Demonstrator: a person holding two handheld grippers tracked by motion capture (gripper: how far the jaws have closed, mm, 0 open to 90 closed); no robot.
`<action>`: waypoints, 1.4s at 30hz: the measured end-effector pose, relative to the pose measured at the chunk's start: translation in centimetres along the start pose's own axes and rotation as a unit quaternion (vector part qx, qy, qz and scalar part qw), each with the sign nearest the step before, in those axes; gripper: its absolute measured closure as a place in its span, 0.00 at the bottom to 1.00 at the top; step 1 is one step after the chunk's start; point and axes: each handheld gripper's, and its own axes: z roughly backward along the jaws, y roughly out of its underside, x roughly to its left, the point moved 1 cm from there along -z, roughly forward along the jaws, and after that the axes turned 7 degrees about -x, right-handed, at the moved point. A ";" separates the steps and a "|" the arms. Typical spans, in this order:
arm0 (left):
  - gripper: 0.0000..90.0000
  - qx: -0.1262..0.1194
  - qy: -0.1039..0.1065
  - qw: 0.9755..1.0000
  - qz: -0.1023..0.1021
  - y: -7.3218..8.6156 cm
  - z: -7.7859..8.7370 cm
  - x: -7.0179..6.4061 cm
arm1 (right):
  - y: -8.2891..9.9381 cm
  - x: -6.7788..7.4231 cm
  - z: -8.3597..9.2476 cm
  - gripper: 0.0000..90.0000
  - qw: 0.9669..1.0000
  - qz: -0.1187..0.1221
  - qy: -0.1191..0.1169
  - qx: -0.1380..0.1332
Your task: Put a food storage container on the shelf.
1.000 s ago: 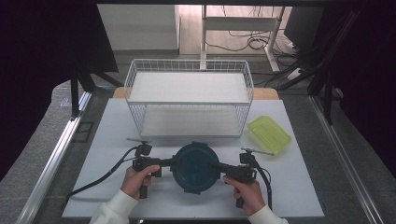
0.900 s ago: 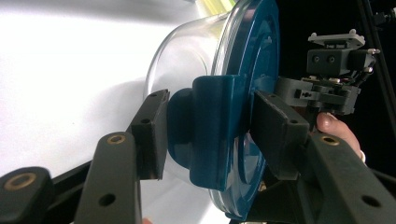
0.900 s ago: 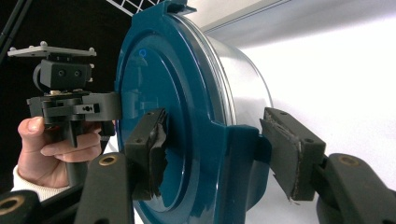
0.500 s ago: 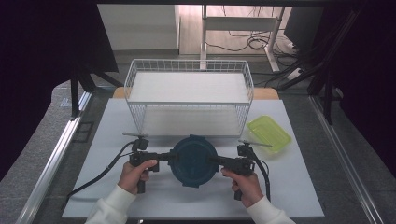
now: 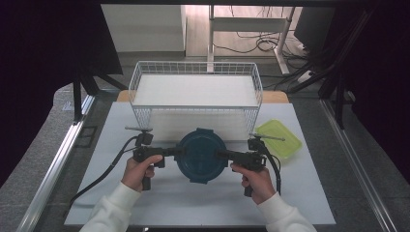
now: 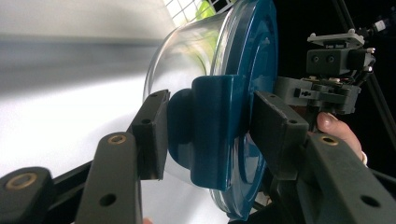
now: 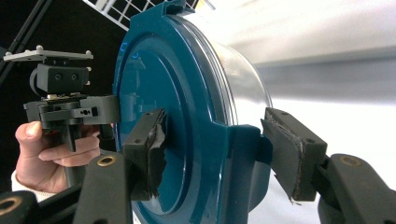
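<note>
The round container and both hand-held grippers now sit farther from the person, nearer the wire basket beyond them on the tabletop. The container hangs between the left hand-held gripper and right hand-held gripper. Each is clamped on a blue lid latch.

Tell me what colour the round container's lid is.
Dark teal lid, clearest in the right gripper view.

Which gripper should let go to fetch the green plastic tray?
Right. The right gripper sits next to the flat green plastic tray; the left gripper is across the round teal-lidded clear container that both clamp.
</note>
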 end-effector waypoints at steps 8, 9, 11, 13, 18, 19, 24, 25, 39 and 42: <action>0.55 -0.010 0.002 1.000 -0.006 -1.5 0.3 -0.8 | -1.7 1.0 0.0 0.45 1.000 0.009 -0.001 -0.008; 0.55 -0.011 0.002 1.000 -0.008 -1.7 0.4 -0.9 | -1.9 1.1 0.0 0.45 1.000 0.009 -0.001 -0.010; 0.55 -0.014 0.002 1.000 -0.011 -2.1 0.5 -1.1 | -2.3 1.4 0.0 0.45 1.000 0.011 -0.002 -0.010; 0.55 -0.017 0.004 1.000 -0.011 -2.5 0.6 -1.3 | -2.8 1.6 0.0 0.45 1.000 0.013 -0.003 -0.012; 0.55 -0.024 0.003 1.000 -0.015 -3.4 1.0 -1.6 | -3.9 2.3 -0.2 0.45 1.000 0.019 -0.003 -0.014; 0.55 -0.024 0.003 1.000 -0.014 -3.6 1.0 -1.7 | -4.1 2.4 -0.2 0.45 1.000 0.020 -0.003 -0.013; 0.55 -0.030 0.004 0.999 -0.014 -4.6 1.3 -1.9 | -5.1 3.0 -0.5 0.45 1.000 0.021 -0.004 -0.016; 0.55 -0.032 0.004 0.999 -0.014 -4.8 1.4 -2.0 | -5.3 3.1 -0.6 0.45 1.000 0.023 -0.004 -0.017; 0.55 -0.049 0.006 0.999 -0.020 -7.7 2.2 -3.6 | -8.4 5.1 -0.6 0.45 0.999 0.035 -0.007 -0.024; 0.55 -0.051 0.007 0.998 -0.022 -8.3 2.3 -4.0 | -9.1 5.6 -0.5 0.45 0.999 0.037 -0.007 -0.027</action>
